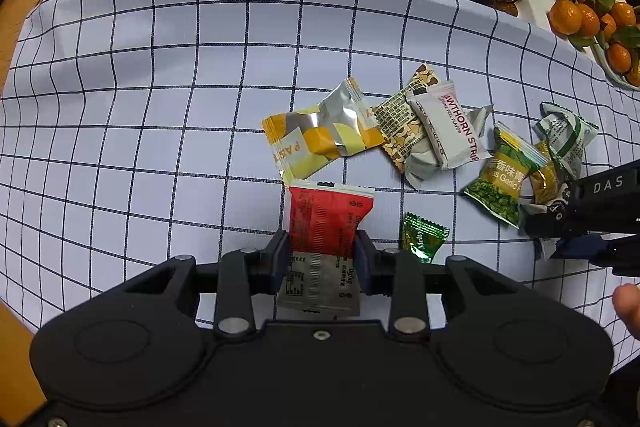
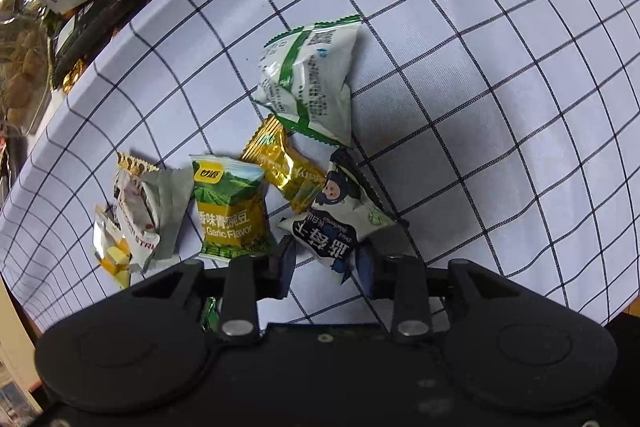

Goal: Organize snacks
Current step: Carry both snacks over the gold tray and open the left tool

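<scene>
Snacks scattered on checked cloth [image 1: 160, 67] over tabletop. Red-and-silver packet [image 1: 326, 239] pinched in left gripper [image 1: 322, 251] jaws, lifted off cloth. Yellow pastry packet [image 1: 320, 139], hawthorn strip [image 1: 448, 127], garlic pea packet [image 2: 230, 211], gold candy [image 2: 280, 167], green-white packet [image 2: 312, 79] lie in loose cluster. Right gripper [image 2: 326, 263] jaws spread around blueberry packet [image 2: 340, 215]; pads apart from it.

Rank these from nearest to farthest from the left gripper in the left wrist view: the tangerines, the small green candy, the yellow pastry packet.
From the left gripper, which holds a red and silver packet:
1. Small green candy, just right of its fingers.
2. Yellow pastry packet, ahead on the checked cloth.
3. Tangerines, far right, beyond the cloth's edge.
</scene>
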The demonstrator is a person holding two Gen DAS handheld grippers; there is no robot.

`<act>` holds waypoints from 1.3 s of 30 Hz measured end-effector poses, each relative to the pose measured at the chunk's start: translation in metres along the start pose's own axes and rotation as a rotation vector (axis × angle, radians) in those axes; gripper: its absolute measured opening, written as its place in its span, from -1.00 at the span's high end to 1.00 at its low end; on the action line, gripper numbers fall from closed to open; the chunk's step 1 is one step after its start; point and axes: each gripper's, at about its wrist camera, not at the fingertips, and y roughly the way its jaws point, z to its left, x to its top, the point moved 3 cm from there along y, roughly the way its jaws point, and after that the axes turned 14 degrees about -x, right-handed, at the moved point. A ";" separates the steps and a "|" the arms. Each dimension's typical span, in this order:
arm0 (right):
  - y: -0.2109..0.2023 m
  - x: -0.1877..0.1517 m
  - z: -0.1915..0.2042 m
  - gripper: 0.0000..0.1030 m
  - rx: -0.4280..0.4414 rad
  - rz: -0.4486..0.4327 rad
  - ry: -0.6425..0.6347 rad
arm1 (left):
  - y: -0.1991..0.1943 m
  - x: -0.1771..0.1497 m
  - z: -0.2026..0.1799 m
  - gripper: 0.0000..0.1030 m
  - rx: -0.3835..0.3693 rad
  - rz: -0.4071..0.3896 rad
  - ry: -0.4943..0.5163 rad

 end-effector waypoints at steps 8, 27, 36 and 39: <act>-0.018 -0.018 -0.006 0.66 -0.064 -0.139 -0.064 | -0.017 -0.022 -0.005 0.17 -0.044 0.008 -0.022; -0.091 -0.139 -0.082 0.65 0.185 -0.359 -0.082 | -0.091 -0.122 -0.016 0.17 0.015 -0.180 0.025; -0.090 -0.241 -0.122 0.65 0.197 -0.404 -0.083 | -0.093 -0.203 -0.024 0.17 0.025 -0.134 0.032; -0.089 -0.270 -0.129 0.65 0.186 -0.423 -0.121 | -0.095 -0.224 -0.025 0.17 0.034 -0.137 0.047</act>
